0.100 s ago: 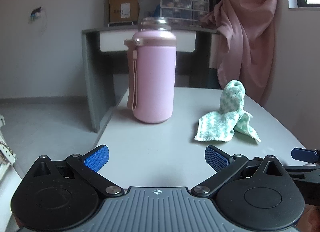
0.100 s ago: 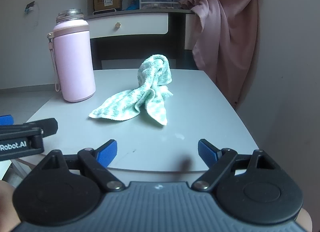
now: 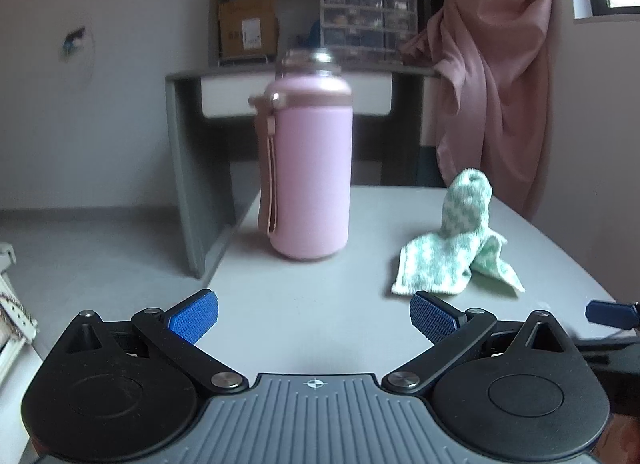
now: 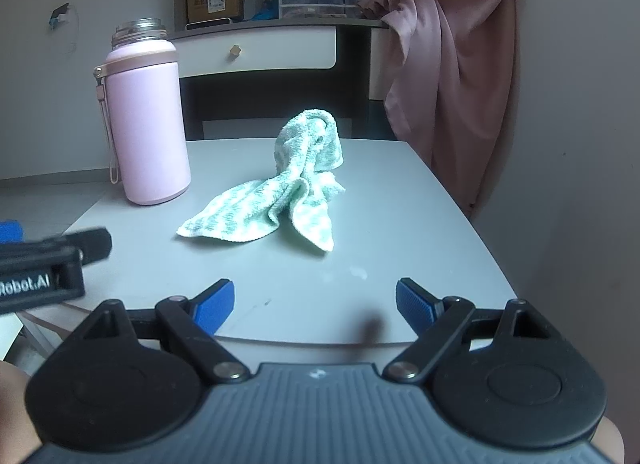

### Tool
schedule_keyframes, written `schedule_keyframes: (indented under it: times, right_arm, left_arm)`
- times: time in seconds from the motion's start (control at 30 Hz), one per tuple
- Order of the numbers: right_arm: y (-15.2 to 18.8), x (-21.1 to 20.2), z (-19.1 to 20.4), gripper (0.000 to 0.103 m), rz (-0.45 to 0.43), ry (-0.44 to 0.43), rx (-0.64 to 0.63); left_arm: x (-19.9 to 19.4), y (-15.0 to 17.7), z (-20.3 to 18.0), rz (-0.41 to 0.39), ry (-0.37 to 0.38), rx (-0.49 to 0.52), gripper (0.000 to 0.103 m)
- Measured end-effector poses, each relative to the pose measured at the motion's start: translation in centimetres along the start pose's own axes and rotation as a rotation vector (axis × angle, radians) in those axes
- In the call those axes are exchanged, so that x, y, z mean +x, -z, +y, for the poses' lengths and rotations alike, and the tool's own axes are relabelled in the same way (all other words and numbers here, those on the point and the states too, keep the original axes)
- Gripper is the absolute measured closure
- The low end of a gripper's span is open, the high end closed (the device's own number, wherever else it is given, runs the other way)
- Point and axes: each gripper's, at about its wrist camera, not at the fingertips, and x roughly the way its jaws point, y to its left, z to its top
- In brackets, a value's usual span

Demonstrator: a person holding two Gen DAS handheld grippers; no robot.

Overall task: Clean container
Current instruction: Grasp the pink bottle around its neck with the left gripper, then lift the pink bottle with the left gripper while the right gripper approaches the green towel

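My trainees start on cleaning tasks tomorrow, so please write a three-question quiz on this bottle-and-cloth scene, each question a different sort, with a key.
1. True or false: the left gripper holds the green cloth.
2. Multiple choice: the pink bottle is A) lying down, B) upright with its lid off, C) inside a drawer.
3. Fill in: seen from the right gripper, the cloth lies to the bottle's ____.

Key: 1 false; both grippers are open and empty. 2 B. 3 right.

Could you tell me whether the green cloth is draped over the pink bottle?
No, the green cloth lies crumpled on the table, apart from the pink bottle standing upright to its left.
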Motion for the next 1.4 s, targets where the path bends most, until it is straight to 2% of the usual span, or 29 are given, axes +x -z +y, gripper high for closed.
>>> schedule_keyframes:
  times: [0.13, 0.23, 0.4, 0.5, 0.63, 1.03, 1.13, 1.2, 1.4]
  right_arm:
    - [-0.1, 0.0, -0.3, 0.015, -0.003, 0.004, -0.004]
    - [-0.4, 0.0, -0.4, 0.015, -0.005, 0.000, 0.008]
    - [0.0, 0.2, -0.5, 0.015, -0.012, 0.001, 0.023]
    - [0.1, 0.6, -0.7, 0.015, -0.008, 0.007, 0.025]
    - [0.1, 1.0, -0.8, 0.015, 0.000, 0.001, 0.039]
    - [-0.1, 2.2, -1.8, 0.015, 0.008, 0.025, 0.059]
    - [-0.2, 2.4, -1.9, 0.015, 0.011, 0.022, 0.063]
    - [-0.3, 2.5, -2.0, 0.015, 0.012, 0.020, 0.064]
    - [-0.4, 2.7, -2.4, 0.015, 0.013, 0.029, 0.073]
  left_arm:
    - [-0.6, -1.6, 0.1, -0.102, 0.004, -0.026, 0.000]
    - [0.5, -3.2, -0.2, -0.136, 0.004, -0.046, 0.000]
    - [1.6, -5.8, -0.9, -0.270, -0.011, 0.031, 0.000]
    - [2.3, -7.3, -0.8, -0.327, -0.008, 0.031, 0.000]
    - [4.3, -9.3, -0.3, -0.329, -0.018, 0.030, 0.000]
    - [10.3, -12.0, 3.0, -0.309, -0.052, -0.047, 0.000]
    - [10.8, -12.1, 3.2, -0.310, -0.051, -0.043, 0.000]
    - [11.1, -12.0, 3.2, -0.311, -0.049, -0.039, 0.008]
    - [11.9, -11.9, 3.2, -0.313, -0.045, -0.027, 0.009]
